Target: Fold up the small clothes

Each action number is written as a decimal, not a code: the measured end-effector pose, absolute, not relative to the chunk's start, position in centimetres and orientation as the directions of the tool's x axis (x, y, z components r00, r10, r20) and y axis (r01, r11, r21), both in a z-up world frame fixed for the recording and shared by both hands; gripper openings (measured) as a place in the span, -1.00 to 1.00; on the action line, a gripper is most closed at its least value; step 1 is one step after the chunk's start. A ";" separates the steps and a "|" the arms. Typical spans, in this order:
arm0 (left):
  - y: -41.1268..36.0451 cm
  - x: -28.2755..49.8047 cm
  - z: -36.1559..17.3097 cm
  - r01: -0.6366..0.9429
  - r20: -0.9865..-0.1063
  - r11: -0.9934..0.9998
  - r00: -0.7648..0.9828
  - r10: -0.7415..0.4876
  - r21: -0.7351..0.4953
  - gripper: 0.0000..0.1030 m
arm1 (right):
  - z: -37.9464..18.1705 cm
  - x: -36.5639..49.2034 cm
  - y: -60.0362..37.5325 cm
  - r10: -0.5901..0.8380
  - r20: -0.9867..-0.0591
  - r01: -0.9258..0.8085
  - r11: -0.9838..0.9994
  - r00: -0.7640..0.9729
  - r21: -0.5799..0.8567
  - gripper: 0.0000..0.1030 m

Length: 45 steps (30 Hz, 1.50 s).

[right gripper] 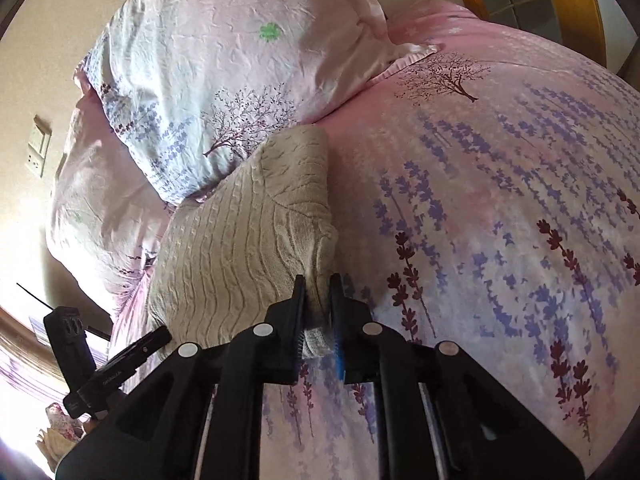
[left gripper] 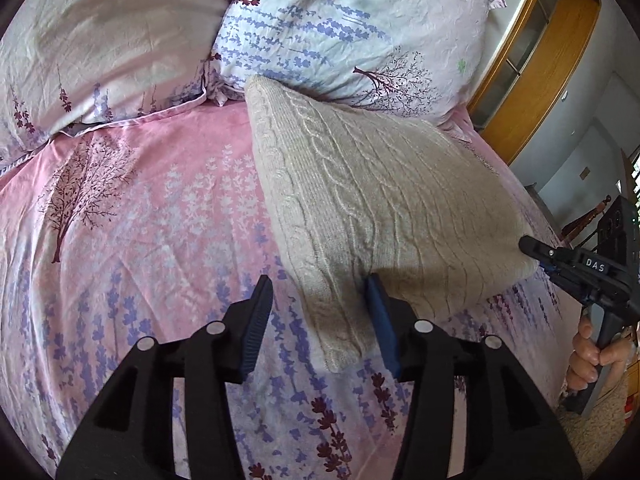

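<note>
A beige cable-knit sweater lies folded on the pink floral bed cover, its far edge against a pillow. My left gripper is open, its jaws on either side of the sweater's near corner without gripping it. My right gripper is shut on the sweater's other near corner, with knit fabric pinched between the pads. In the left wrist view the right gripper shows at the sweater's right edge. In the right wrist view the left gripper shows at the lower left.
Two floral pillows lie at the head of the bed. A wooden headboard stands at the right. A wall with a switch plate is on the left of the right wrist view.
</note>
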State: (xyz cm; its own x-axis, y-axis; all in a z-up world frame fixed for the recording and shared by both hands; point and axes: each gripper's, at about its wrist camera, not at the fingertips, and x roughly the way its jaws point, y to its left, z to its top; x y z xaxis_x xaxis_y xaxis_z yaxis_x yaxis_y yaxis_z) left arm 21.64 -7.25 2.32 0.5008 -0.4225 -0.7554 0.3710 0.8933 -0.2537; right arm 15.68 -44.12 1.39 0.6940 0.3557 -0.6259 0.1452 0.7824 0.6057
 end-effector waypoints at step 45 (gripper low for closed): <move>-6.2 31.1 0.8 0.208 -0.634 0.716 0.349 -0.690 -0.666 -0.01 | -2.0 26.2 -43.5 0.631 -0.552 0.130 0.587 0.545 0.799 -0.31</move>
